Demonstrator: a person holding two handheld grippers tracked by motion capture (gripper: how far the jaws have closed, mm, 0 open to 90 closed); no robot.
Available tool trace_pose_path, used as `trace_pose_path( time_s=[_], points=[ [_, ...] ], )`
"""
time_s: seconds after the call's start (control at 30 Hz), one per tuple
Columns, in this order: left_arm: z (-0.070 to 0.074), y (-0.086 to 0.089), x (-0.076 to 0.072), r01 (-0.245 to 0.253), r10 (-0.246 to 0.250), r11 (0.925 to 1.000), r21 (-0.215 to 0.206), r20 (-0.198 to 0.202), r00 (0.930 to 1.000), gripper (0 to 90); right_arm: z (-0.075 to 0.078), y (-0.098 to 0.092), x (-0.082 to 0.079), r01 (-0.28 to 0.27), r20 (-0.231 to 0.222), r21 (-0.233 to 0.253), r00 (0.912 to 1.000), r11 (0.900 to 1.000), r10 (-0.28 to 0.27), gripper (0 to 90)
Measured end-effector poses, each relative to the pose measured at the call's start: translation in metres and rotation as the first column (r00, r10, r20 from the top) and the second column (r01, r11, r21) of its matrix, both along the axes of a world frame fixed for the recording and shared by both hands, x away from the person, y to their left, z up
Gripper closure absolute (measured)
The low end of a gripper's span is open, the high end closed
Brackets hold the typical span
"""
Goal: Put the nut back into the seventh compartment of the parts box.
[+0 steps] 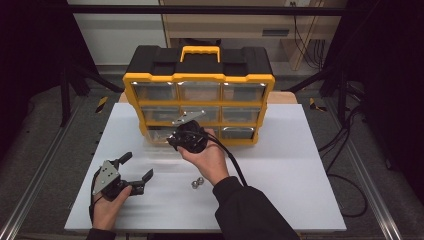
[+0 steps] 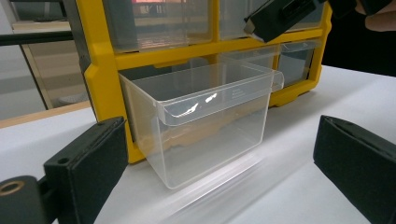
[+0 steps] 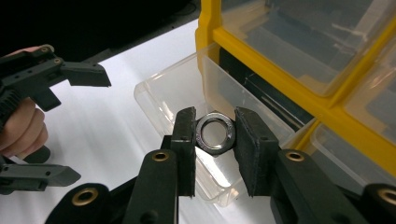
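High view: we've got the right gripper up at the yellow organizer, hovering over the pulled-out clear drawer in the bottom row, left side. Left gripper sits low on the white table, jaws spread wide, nothing in them.
Count from up top: two nuts loose on the table by the right wrist, nine drawers in a three-by-three grid, one of them pulled out.
Left gripper view: we're looking straight at that drawer between our own open jaws. It looks empty, as far as we can tell through the plastic. A tip of the right gripper pokes in at the top.
Right gripper view: jaws clamped on one steel nut, held on edge right above the drawer.
Step, we reckon: dropping nut number one in the drawer.
Next move: ease it lower over the opening, then let go, then back for the two on the table.
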State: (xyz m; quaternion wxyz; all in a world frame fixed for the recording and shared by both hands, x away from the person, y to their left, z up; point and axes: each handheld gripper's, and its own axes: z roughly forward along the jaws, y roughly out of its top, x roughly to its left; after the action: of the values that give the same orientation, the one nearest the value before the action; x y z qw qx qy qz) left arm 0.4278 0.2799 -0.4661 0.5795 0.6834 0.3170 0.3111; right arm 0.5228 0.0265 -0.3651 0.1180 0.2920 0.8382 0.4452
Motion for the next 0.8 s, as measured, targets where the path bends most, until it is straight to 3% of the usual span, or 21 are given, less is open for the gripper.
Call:
trace_pose_path(
  time_s=[0.43,0.53,0.67,0.8],
  points=[
    [0.0,-0.001,0.0,0.005,-0.005,1.0,-0.001,-0.003,1.0,2.9,-0.007,0.009,0.008,0.005,-0.023,-0.021,0.9997,1.0,-0.006,69.5],
    [0.0,-0.001,0.0,0.005,-0.005,1.0,-0.002,-0.001,1.0,2.9,-0.007,0.008,0.009,0.04,-0.009,-0.025,0.9992,0.999,-0.04,53.8],
    [0.0,0.0,0.0,0.001,-0.001,1.0,-0.001,-0.002,1.0,2.9,0.0,0.001,0.003,0.046,0.005,-0.012,0.9989,0.999,-0.046,46.4],
    [0.0,0.001,0.0,-0.004,0.004,1.0,-0.003,0.0,1.0,2.9,0.008,-0.009,-0.01,0.054,0.044,-0.039,0.9977,0.998,-0.052,37.3]
  ],
)
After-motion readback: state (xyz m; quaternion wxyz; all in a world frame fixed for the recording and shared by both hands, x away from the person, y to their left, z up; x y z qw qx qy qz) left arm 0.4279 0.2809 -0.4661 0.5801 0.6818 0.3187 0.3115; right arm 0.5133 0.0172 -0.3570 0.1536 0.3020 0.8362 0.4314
